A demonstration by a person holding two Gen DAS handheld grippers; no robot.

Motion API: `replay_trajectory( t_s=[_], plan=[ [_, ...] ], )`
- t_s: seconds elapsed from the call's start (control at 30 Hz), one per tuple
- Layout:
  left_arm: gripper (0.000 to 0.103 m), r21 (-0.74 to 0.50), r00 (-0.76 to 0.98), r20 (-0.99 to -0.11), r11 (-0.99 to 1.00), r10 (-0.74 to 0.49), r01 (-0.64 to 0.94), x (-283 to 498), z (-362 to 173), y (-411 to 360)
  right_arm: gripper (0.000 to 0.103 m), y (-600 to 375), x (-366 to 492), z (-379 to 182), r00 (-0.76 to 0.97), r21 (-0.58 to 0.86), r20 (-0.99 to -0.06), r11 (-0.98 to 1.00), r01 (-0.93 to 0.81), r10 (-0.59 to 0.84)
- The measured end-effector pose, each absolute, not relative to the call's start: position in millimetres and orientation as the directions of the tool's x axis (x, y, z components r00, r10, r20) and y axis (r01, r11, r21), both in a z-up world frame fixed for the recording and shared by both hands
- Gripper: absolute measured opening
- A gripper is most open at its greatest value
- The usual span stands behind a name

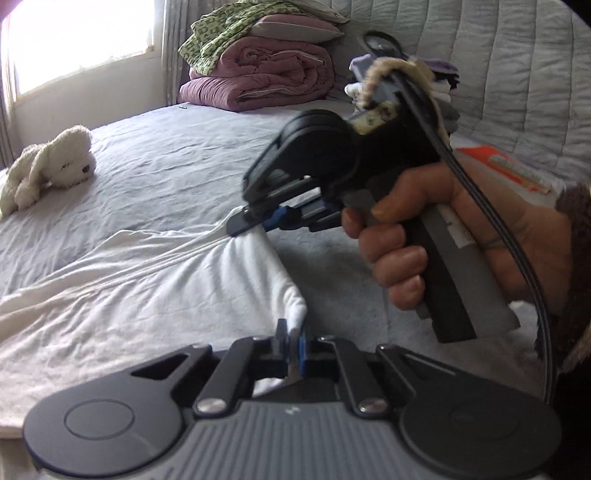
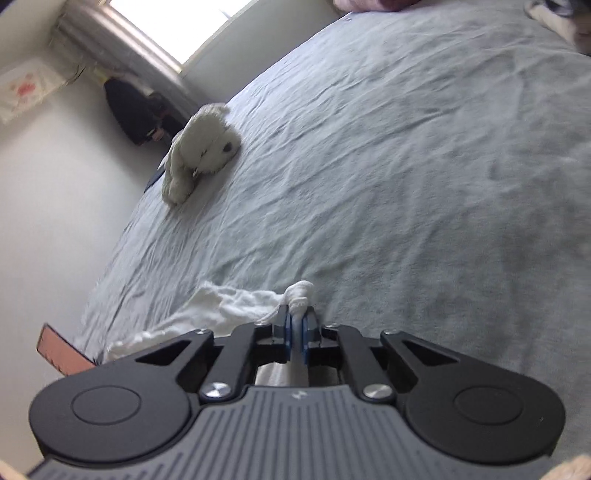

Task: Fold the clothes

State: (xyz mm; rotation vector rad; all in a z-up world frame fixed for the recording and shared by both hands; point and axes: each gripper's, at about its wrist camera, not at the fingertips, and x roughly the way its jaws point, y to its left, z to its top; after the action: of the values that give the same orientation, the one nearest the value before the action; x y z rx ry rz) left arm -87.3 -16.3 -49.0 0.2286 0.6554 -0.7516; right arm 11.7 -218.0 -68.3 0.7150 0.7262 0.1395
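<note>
white garment (image 1: 147, 280) pinched at two corners above the bed (image 1: 166, 166)

the left gripper (image 1: 290, 338) is clamped on one corner; the right gripper (image 1: 251, 221), gripped by a fisted hand (image 1: 424, 240) and angled down-left, is clamped on another.

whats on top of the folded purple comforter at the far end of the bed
A pale pillow lies on the purple comforter, with a green patterned cloth draped over both. Whatever lies under that cloth or behind the stack is hidden.
</note>
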Motion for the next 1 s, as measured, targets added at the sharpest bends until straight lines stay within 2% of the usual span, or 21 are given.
replay_trajectory(
  t_s=[0.2, 0.57, 0.77, 1.0],
  plan=[
    [0.004, -0.138, 0.514, -0.605, 0.716, -0.607, 0.684, -82.4, -45.2, -6.5, 0.005, -221.6, 3.1, -58.2, 0.731, 0.617, -0.594, 0.774, 0.146, 0.335],
    [0.004, -0.489, 0.576, -0.463, 0.736, -0.674, 0.467, -51.8, -31.7, 79.6, 0.006, -163.9, 33.0, -0.6, 0.721, 0.546, -0.620, 0.830, 0.113, 0.310],
    [0.004, -0.535, 0.664, -0.448, 0.774, -0.599, 0.338, -38.2, -21.4, 125.8, 0.006, -112.8, 63.0, 12.7, 0.701, 0.514, -0.631, 0.855, 0.059, 0.331],
    [0.004, -0.543, 0.734, -0.503, 0.828, -0.456, 0.142, -26.5, -18.4, 174.6, 0.006, -49.0, 95.1, 12.7, 0.667, 0.501, -0.642, 0.866, -0.009, 0.378]
  ],
)
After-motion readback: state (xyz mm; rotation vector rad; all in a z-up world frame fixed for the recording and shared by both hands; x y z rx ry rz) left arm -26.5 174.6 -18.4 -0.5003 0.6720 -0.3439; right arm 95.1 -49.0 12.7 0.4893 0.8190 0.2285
